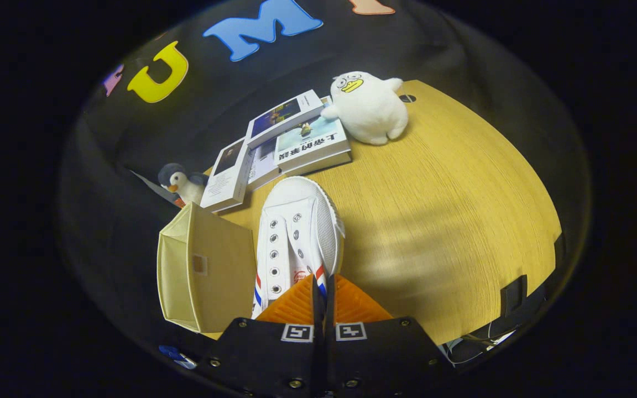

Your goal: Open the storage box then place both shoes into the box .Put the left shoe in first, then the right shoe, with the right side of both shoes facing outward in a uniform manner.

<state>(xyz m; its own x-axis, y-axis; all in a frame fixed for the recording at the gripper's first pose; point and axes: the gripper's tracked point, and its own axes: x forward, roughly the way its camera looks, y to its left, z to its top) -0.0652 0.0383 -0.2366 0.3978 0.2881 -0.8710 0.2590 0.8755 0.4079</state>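
A white canvas shoe (296, 232) with red and blue side stripes hangs just ahead of my gripper (323, 287), toe pointing away from me. My fingers are closed tight on the shoe's collar edge, which is pinched between them. The shoe looks lifted above the wooden table (440, 221). To the left of the shoe stands the beige fabric storage box (208, 271), its lid open and its inside facing left; what it holds is hidden from me.
Beyond the shoe lie several books (285, 143) in a loose pile. A white plush duck (368, 108) sits behind them and a small plush penguin (183, 185) stands behind the box. Bare tabletop stretches to the right.
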